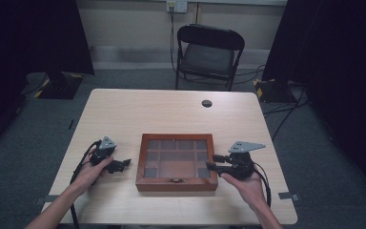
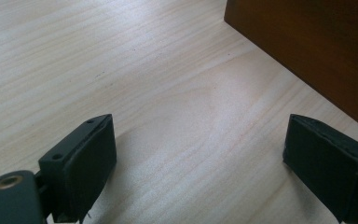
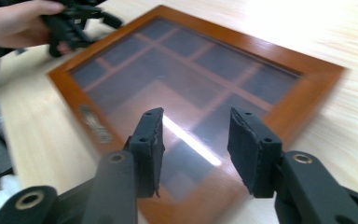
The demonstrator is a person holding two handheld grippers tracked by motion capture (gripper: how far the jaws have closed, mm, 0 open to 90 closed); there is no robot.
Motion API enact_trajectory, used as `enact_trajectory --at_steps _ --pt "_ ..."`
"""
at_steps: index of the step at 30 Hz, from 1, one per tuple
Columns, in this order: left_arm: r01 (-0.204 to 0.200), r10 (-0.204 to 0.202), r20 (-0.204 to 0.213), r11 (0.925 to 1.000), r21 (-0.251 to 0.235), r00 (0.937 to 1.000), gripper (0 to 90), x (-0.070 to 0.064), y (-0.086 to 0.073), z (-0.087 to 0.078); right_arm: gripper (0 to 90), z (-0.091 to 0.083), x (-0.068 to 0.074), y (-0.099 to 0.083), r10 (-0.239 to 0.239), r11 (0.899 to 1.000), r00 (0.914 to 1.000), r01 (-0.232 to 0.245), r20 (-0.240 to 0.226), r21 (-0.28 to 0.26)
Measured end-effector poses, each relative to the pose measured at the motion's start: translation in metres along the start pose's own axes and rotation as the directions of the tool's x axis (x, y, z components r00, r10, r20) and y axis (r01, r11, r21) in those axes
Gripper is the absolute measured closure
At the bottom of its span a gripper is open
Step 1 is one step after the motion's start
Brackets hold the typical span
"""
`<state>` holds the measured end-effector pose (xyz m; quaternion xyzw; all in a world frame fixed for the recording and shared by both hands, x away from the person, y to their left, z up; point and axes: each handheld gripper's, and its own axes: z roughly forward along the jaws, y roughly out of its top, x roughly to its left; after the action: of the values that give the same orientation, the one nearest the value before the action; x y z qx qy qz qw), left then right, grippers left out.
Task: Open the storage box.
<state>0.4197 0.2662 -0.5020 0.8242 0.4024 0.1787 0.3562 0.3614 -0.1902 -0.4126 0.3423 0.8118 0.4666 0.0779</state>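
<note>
A shallow wooden box (image 1: 176,183) with a glass lid over several compartments lies at the table's front middle, lid closed, a small metal latch (image 1: 175,180) on its near side. My left gripper (image 1: 123,164) rests just left of the box, pointing at it, jaws open. In the left gripper view the gripper (image 2: 200,130) stands wide apart over bare table, with the box's side (image 2: 307,46) ahead. My right gripper (image 1: 210,166) reaches over the box's right front corner. In the right gripper view the gripper (image 3: 196,116) is open above the glass lid (image 3: 182,74), holding nothing.
The light wooden table (image 1: 171,109) has a dark round grommet (image 1: 207,103) near its far edge. A black folding chair (image 1: 209,52) stands behind it. Dark curtains hang on both sides, and cables run on the floor at the right.
</note>
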Motion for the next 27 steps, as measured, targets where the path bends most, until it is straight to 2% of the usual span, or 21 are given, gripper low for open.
enact_trajectory --at_steps 3,7,13,15,16,19,22,27 --pt "0.000 0.000 0.000 1.0000 0.000 1.0000 9.0 0.000 0.000 0.000 58.4 0.008 0.012 0.004 -0.030 0.999 0.9985 0.030 -0.046 0.018" --pt "0.000 0.000 -0.002 1.0000 0.002 1.0000 8.9 0.000 0.000 0.000 64.0 0.015 0.026 0.017 -0.058 0.998 0.9933 0.059 -0.100 0.010" --pt "-0.011 0.011 0.004 0.9999 0.005 0.9999 8.6 0.001 0.000 0.000 69.8 0.027 0.034 0.031 -0.084 0.996 0.9871 0.087 -0.136 0.016" --pt "-0.011 0.011 0.004 0.9999 0.006 0.9999 8.6 0.001 0.000 0.000 73.8 0.038 0.040 0.036 -0.103 0.994 0.9813 0.109 -0.163 0.029" --pt "-0.011 0.011 0.004 0.9999 0.006 0.9999 8.6 0.001 0.000 0.000 73.8 0.038 0.040 0.036 -0.103 0.994 0.9813 0.109 -0.163 0.029" --pt "-0.011 0.011 0.004 0.9999 0.006 0.9999 8.6 0.001 0.000 0.000 76.3 0.050 0.047 0.038 -0.121 0.990 0.9727 0.132 -0.198 0.043" --pt "-0.011 0.011 0.005 0.9999 0.006 0.9999 8.6 0.001 0.000 0.000 79.3 0.063 0.053 0.030 -0.128 0.985 0.9646 0.151 -0.230 0.082" --pt "-0.012 0.012 0.006 0.9999 0.005 0.9999 8.5 0.001 0.000 0.000 80.5 0.070 0.053 0.021 -0.127 0.981 0.9619 0.157 -0.242 0.110"
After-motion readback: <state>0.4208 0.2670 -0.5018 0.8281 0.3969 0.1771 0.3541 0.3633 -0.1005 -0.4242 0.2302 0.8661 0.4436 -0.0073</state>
